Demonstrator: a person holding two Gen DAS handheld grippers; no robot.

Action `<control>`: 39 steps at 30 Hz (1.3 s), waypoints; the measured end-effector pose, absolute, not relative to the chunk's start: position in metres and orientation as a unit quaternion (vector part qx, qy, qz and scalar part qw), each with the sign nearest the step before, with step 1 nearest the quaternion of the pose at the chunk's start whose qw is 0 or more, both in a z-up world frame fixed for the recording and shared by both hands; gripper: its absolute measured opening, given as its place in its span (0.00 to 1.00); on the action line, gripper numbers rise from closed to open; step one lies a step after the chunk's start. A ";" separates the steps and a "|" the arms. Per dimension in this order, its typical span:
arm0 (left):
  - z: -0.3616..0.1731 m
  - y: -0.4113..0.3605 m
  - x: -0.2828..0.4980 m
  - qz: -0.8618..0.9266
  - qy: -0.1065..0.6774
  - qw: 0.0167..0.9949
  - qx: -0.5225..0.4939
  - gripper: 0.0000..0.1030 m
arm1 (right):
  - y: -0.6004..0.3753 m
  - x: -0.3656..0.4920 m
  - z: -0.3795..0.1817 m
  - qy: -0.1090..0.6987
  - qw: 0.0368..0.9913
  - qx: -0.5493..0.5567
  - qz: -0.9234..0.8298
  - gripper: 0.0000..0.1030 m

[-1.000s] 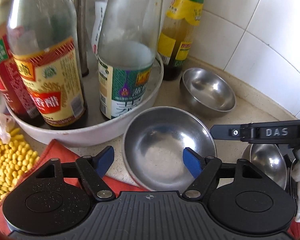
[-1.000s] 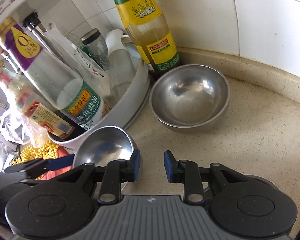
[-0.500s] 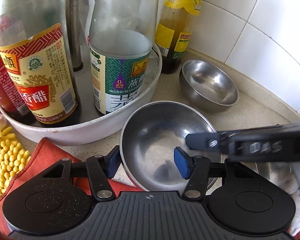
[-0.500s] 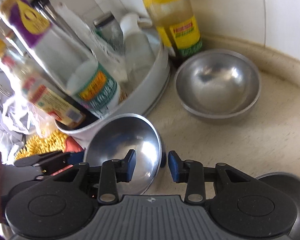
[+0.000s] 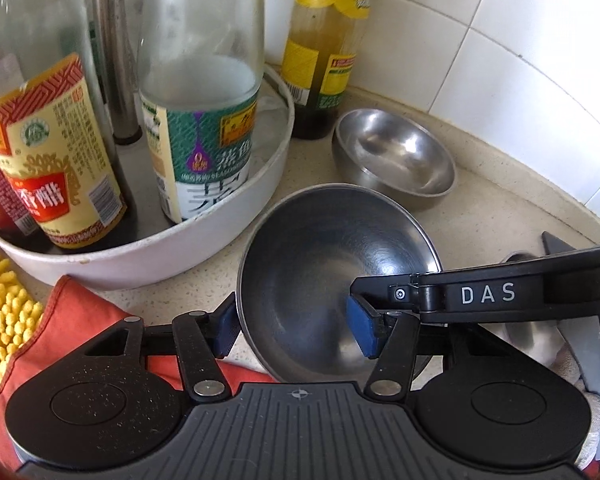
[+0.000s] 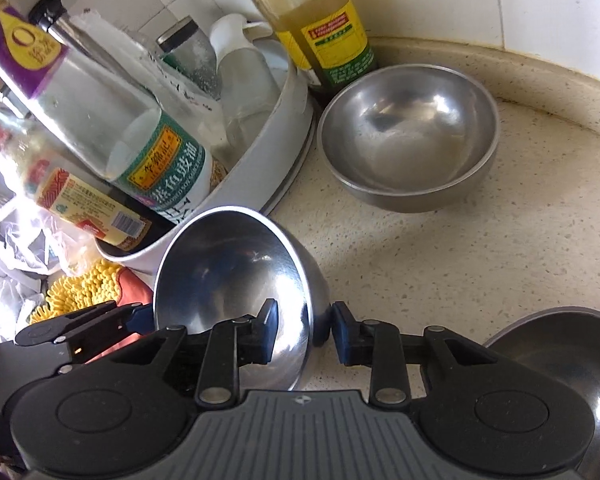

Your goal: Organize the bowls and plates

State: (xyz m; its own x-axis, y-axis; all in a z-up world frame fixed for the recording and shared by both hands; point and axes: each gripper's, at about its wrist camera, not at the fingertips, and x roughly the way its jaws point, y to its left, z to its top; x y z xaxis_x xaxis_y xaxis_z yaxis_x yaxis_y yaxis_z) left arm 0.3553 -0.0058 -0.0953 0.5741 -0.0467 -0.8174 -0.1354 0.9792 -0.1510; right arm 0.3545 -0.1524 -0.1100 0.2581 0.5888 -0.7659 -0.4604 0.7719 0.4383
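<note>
Left claw [image 5: 296, 330]: mine, spread wide around the near bowl [image 5: 336, 264]; one pad sits outside its left wall, the other inside the basin, neither clearly pressing, so I read it as open and only steadying.
Right claw [image 6: 303, 334]: its pads straddle the near bowl's right rim, one inside and one outside, a sliver of gap showing; I cannot tell whether it has bitten yet.
Near bowl: steel, tipped up on its side between my two claws, mouth turned toward the bottles; probably tilted so a rim is offered to pinch.
Far bowl [image 6: 408, 136]: upright on the bench [image 6: 480, 264] against the tiled corner, just beside the white tray [image 5: 148, 252]; it looks the likely nest for the near one.
Third bowl [image 6: 560, 364]: at the right edge, partly hidden behind my right claw.
White tray: crowded with sauce bottles, so stacking has to happen on the open bench beside it.
Risk: slick steel may slip from a rim pinch.
</note>
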 end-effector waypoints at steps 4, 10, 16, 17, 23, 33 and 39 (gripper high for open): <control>-0.085 -0.008 0.353 0.023 0.447 0.889 -0.094 0.63 | -0.157 0.354 -0.100 0.498 0.798 0.071 0.333 0.28; -0.068 -0.014 0.351 0.016 0.426 0.901 -0.084 0.64 | -0.165 0.351 -0.080 0.478 0.809 0.083 0.333 0.28; -0.048 -0.029 0.350 -0.003 0.406 0.911 -0.069 0.64 | -0.183 0.342 -0.061 0.458 0.822 0.093 0.324 0.28; -0.045 -0.032 0.350 -0.006 0.403 0.913 -0.066 0.65 | -0.186 0.340 -0.058 0.452 0.827 0.095 0.320 0.28; -0.027 -0.057 0.347 -0.036 0.386 0.921 -0.047 0.65 | -0.214 0.322 -0.039 0.432 0.843 0.106 0.301 0.27; -0.012 -0.112 0.334 -0.103 0.375 0.921 -0.002 0.65 | -0.273 0.282 -0.025 0.428 0.860 0.122 0.248 0.27; -0.015 -0.138 0.327 -0.133 0.379 0.915 0.022 0.65 | -0.298 0.267 -0.026 0.436 0.862 0.124 0.226 0.27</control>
